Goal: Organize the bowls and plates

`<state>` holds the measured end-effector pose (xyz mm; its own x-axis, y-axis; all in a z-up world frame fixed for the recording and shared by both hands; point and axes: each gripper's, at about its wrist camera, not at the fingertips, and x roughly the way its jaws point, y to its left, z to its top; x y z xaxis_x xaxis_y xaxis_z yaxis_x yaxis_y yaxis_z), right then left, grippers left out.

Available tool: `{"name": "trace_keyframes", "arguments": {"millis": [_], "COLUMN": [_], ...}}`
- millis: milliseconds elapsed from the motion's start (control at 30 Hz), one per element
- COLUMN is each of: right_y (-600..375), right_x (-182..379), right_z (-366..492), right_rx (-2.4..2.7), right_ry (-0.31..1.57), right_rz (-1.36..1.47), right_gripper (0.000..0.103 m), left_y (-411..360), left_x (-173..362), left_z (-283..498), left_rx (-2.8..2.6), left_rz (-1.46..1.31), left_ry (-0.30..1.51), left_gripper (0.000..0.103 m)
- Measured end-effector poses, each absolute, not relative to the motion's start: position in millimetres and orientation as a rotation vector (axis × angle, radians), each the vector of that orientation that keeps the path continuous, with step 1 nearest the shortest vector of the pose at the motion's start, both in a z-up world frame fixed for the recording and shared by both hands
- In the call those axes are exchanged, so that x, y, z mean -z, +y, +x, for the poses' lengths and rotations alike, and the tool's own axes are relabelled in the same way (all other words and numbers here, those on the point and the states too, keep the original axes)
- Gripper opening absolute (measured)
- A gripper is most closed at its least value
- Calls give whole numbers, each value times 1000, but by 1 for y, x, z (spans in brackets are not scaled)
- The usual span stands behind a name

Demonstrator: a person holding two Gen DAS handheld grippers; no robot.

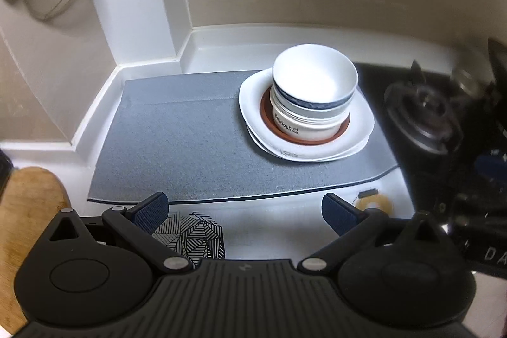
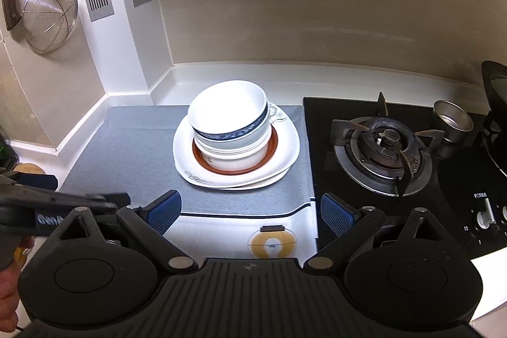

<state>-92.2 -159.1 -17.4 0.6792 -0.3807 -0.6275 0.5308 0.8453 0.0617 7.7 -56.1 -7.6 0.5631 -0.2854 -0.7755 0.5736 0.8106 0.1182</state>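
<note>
A grey mat (image 2: pixel 133 154) lies on a white counter (image 2: pixel 221 75). On the mat, at 12 o'clock from the right gripper (image 2: pixel 250 213) and 1 o'clock from the left gripper (image 1: pixel 244 211), sits one stack: white plates (image 2: pixel 187 160) at the bottom, a brown saucer (image 2: pixel 234 170), then nested bowls (image 2: pixel 228 113), the top one blue-banded. Both grippers hover near the mat's front edge, fingers spread wide, holding nothing. A gas burner (image 2: pixel 383 148) sits at 2 o'clock. A strainer (image 2: pixel 49 15) hangs at 10 o'clock.
</note>
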Motion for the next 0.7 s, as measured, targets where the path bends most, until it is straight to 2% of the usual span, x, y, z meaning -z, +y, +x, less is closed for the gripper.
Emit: {"name": "trace_keyframes", "arguments": {"millis": [400,700], "right_y": [-188,-199], "right_x": [24,27], "right_z": [-101,-99], "right_rx": [512,504], "right_ry": [672,695], "right_rz": [269,267], "right_gripper": [96,96], "left_y": [-93,-97], "left_x": [10,12], "left_z": [-1,6], "left_rx": [496,512], "left_rz": [473,422], "left_ry": [815,864], "left_gripper": [103,103]}}
